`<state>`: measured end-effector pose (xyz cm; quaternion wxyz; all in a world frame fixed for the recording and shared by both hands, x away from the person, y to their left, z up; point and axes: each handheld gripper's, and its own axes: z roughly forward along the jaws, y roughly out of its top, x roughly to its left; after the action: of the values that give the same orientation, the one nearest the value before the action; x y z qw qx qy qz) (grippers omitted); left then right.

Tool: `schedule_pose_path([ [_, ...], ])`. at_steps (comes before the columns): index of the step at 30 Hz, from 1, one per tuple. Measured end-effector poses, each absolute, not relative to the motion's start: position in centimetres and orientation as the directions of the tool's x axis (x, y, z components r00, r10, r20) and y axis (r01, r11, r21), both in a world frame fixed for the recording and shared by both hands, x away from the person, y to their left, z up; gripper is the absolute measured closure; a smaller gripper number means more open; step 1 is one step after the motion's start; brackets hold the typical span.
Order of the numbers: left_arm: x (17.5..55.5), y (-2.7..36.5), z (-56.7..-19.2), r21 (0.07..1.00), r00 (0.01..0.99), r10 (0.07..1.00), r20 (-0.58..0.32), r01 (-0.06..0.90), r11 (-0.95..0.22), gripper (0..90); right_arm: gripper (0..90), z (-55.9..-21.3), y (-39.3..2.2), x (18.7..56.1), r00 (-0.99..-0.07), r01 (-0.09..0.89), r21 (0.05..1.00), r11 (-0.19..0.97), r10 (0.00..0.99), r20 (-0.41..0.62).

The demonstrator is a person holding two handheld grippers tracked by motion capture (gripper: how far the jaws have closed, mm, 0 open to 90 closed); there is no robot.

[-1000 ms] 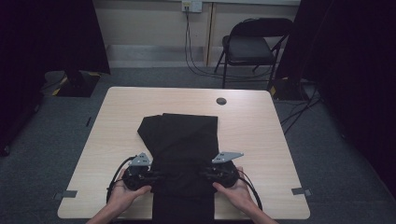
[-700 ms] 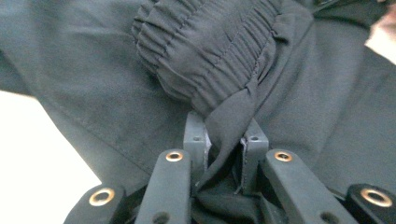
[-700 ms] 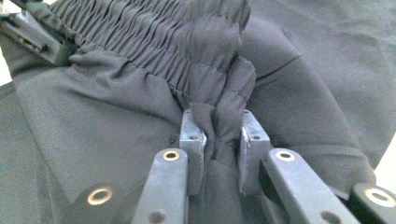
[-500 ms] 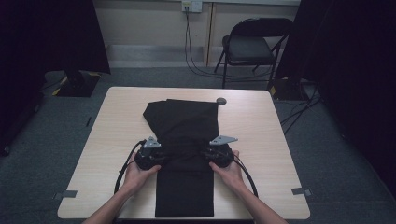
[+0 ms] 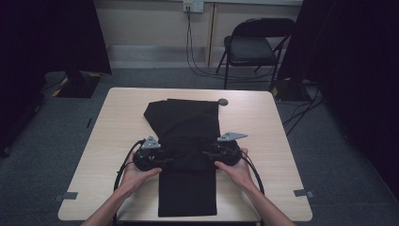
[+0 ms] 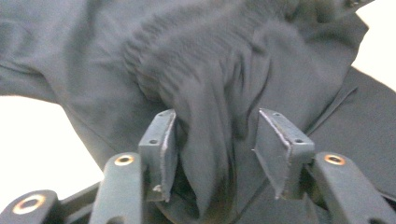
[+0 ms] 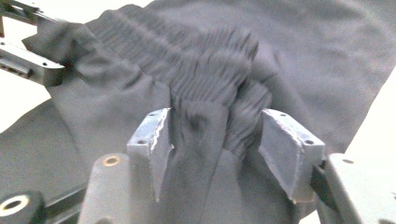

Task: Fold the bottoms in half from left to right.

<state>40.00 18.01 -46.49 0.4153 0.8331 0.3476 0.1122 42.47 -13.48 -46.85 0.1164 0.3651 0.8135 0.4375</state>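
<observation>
Midway along the table (image 5: 263,122), nearer its front edge, the black garment (image 5: 188,141) lies folded lengthwise. Both the left gripper (image 6: 212,140) and right gripper (image 7: 215,144) have just been opening; bunched fabric sits loose between the parted jaws of each.

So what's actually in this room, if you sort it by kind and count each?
Black garment, folded on the table: 1
Tables: 1
Hand-held grippers, left gripper and right gripper: 2
Small dark round things at the table's far edge: 1
Folding chairs: 1
Total: 6
</observation>
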Motion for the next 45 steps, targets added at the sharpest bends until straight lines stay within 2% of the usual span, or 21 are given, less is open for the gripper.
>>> schedule_pose_path([
  [6, 40.3, 19.8, -44.9, 0.822, 0.698, 0.702, -0.139, 0.477, -0.312, 45.5, 39.4, -44.8, -15.0, 42.7, -0.694, 0.474, 0.825, 0.307, 0.707, 0.135],
  [9, 41.4, 20.6, -45.2, 0.806, 0.664, 0.739, -0.117, 0.498, -0.320, 46.0, 39.7, -44.3, -16.0, 43.7, -0.664, 0.475, 0.830, 0.291, 0.737, 0.122],
  [11, 42.6, 21.1, -45.6, 0.794, 0.627, 0.767, -0.134, 0.531, -0.295, 46.8, 39.6, -44.3, -16.5, 44.7, -0.637, 0.487, 0.829, 0.273, 0.761, 0.124],
  [13, 43.7, 21.2, -46.1, 0.791, 0.598, 0.794, -0.110, 0.537, -0.295, 47.6, 38.9, -44.7, -16.9, 45.7, -0.611, 0.511, 0.818, 0.265, 0.781, 0.129],
  [14, 44.9, 21.1, -46.7, 0.782, 0.569, 0.810, -0.142, 0.566, -0.261, 48.0, 38.7, -45.6, -17.1, 46.7, -0.587, 0.530, 0.805, 0.265, 0.800, 0.123],
  [17, 45.8, 20.7, -47.1, 0.782, 0.555, 0.823, -0.117, 0.562, -0.268, 48.6, 38.0, -46.5, -16.9, 47.6, -0.575, 0.560, 0.781, 0.276, 0.808, 0.127],
  [22, 46.8, 19.0, -48.8, 0.737, 0.584, 0.804, -0.112, 0.591, -0.327, 46.6, 37.9, -48.6, -15.2, 48.3, -0.589, 0.585, 0.739, 0.333, 0.801, 0.105],
  [25, 46.3, 18.6, -48.4, 0.755, 0.618, 0.777, -0.121, 0.565, -0.332, 45.4, 37.3, -48.8, -14.4, 47.6, -0.634, 0.570, 0.740, 0.357, 0.764, 0.120],
  [29, 45.3, 18.8, -47.6, 0.761, 0.660, 0.747, -0.087, 0.528, -0.378, 44.0, 34.3, -48.1, -14.4, 46.9, -0.664, 0.546, 0.751, 0.370, 0.738, 0.120],
  [36, 41.7, 19.6, -46.0, 0.789, 0.738, 0.668, -0.098, 0.467, -0.399, 39.5, 33.1, -46.8, -14.5, 43.1, -0.750, 0.480, 0.780, 0.402, 0.650, 0.126],
  [38, 40.5, 20.1, -45.2, 0.819, 0.752, 0.640, -0.156, 0.461, -0.342, 38.6, 31.8, -46.4, -14.9, 41.1, -0.789, 0.458, 0.782, 0.422, 0.598, 0.139],
  [39, 40.5, 20.1, -45.2, 0.819, 0.752, 0.640, -0.156, 0.461, -0.342, 37.8, 31.8, -46.4, -14.9, 41.1, -0.789, 0.458, 0.782, 0.422, 0.598, 0.139],
  [40, 39.9, 20.3, -44.8, 0.840, 0.759, 0.633, -0.152, 0.437, -0.322, 38.1, 31.4, -45.9, -15.1, 39.6, -0.823, 0.436, 0.779, 0.450, 0.550, 0.143],
  [43, 40.1, 20.2, -45.0, 0.836, 0.756, 0.637, -0.148, 0.440, -0.328, 38.2, 32.1, -45.6, -15.1, 38.5, -0.836, 0.416, 0.786, 0.457, 0.532, 0.132],
  [45, 40.4, 19.5, -45.9, 0.806, 0.754, 0.647, -0.114, 0.451, -0.383, 38.2, 33.6, -45.3, -14.7, 38.4, -0.824, 0.423, 0.806, 0.414, 0.546, 0.152],
])
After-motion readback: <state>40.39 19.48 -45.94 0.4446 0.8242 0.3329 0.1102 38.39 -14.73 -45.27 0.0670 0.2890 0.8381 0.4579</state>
